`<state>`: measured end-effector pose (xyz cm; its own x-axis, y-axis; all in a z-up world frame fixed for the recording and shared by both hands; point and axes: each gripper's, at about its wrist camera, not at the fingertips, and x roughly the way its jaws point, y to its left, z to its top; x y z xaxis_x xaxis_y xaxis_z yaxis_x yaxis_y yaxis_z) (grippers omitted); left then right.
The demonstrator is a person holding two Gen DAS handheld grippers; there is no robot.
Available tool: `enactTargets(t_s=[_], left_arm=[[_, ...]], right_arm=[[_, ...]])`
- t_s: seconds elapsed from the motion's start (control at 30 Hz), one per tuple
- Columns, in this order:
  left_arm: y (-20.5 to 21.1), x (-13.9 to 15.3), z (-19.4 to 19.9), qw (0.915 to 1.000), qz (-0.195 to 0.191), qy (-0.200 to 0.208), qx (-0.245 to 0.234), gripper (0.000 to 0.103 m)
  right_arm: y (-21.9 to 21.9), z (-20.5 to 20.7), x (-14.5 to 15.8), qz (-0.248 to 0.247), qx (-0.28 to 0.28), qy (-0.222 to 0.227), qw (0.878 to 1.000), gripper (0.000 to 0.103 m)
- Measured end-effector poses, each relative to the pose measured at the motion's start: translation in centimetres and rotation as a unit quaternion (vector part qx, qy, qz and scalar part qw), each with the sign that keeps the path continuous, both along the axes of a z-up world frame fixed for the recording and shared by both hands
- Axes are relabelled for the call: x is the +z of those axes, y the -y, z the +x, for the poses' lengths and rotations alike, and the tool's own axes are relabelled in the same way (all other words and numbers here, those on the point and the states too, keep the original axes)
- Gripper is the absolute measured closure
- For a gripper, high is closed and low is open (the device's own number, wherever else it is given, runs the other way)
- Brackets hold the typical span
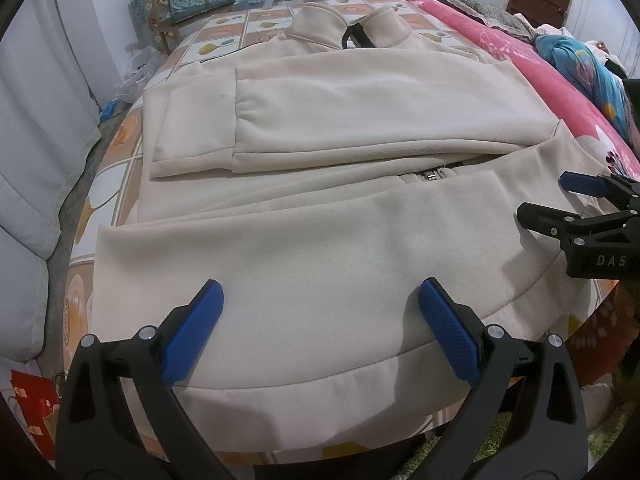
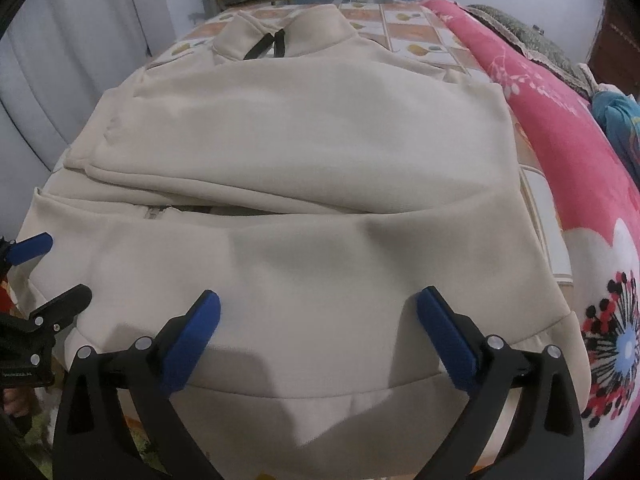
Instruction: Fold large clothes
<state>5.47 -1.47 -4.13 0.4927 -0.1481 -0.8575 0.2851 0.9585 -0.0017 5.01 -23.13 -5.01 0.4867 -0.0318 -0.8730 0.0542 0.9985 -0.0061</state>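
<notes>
Jacket (image 1: 312,240): cream, centre, sleeves folded across.
Left gripper (image 1: 320,320): spread wide over hem, pinching nothing.
Right gripper (image 2: 318,328): spread, empty.
Blanket (image 2: 560,128): pink, right edge.
Chair (image 1: 180,4): upper left.

Cream jacket (image 1: 320,240), pink floral quilt (image 2: 560,128), blue fingers (image 1: 192,328).

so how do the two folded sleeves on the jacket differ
In the left wrist view, the upper sleeve lies on top and runs across most of the chest, while the lower sleeve sits beneath it with only its cuff end showing. The upper sleeve's cuff is puckered; the lower one lies flatter. Both are cream fleece, folded across the jacket.
</notes>
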Motion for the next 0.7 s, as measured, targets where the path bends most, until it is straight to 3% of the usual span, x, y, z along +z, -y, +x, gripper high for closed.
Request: enactTargets(t_s=[0.7], left_arm=[[-0.02,-0.04,-0.02,1.0,0.0,0.0,0.0,0.008]], right_arm=[[0.07,0.42,0.11,0.002,-0.009,-0.017,1.0,0.007]])
